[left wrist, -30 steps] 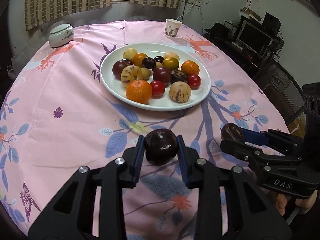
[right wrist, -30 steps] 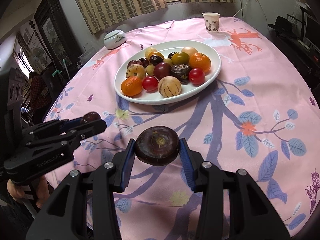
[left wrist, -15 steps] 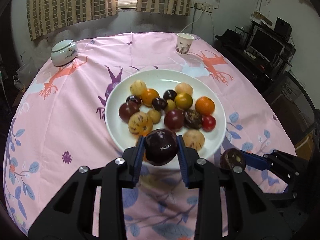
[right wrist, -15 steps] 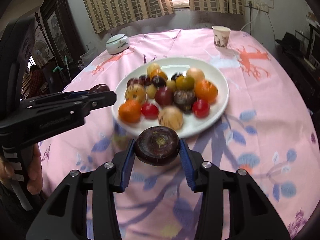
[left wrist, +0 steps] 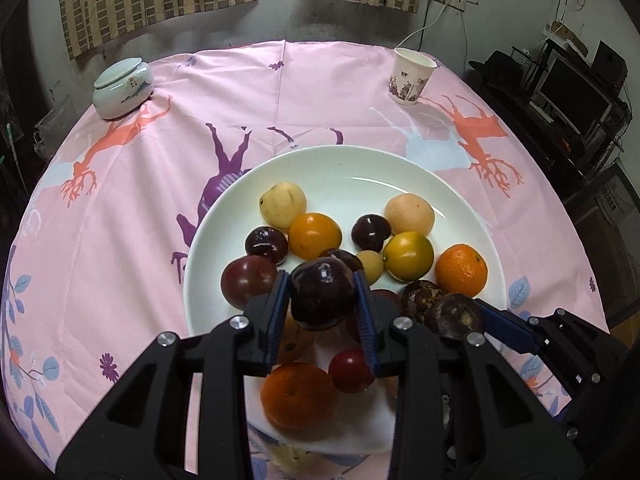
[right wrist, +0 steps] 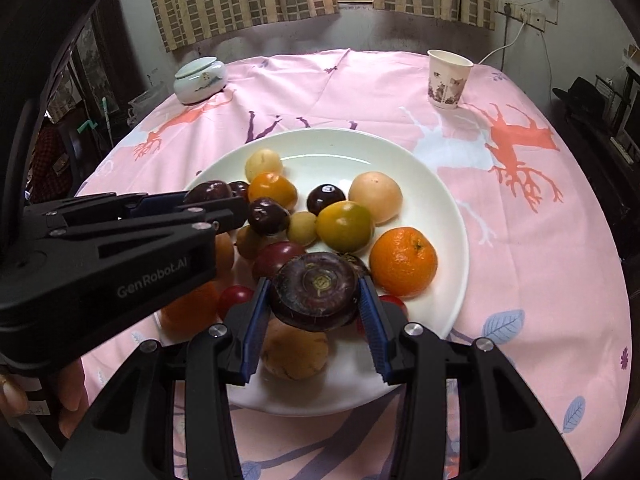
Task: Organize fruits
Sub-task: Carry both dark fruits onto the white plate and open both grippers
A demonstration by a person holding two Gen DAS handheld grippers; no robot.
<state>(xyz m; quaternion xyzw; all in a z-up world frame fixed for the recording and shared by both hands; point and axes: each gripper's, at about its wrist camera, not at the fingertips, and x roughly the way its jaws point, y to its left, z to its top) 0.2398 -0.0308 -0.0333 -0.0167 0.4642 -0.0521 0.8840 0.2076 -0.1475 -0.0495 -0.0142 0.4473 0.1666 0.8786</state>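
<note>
- Holding a dark purple fruit (left wrist: 322, 294), the left gripper (left wrist: 320, 304) has its jaws shut on it.
- Right gripper (right wrist: 314, 300) squeezes a flat purple fruit (right wrist: 314, 288).
- Both hang over the white plate (left wrist: 344, 172), mid-picture, likely to drop them in.

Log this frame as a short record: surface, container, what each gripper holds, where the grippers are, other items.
surface: round table with pink printed cloth
container: white plate with mixed fruit
left gripper: shut on a dark purple round fruit
right gripper: shut on a flat dark purple fruit
position: both grippers above the near part of the plate, side by side
other items: paper cup and lidded ceramic jar at the far edge
</note>
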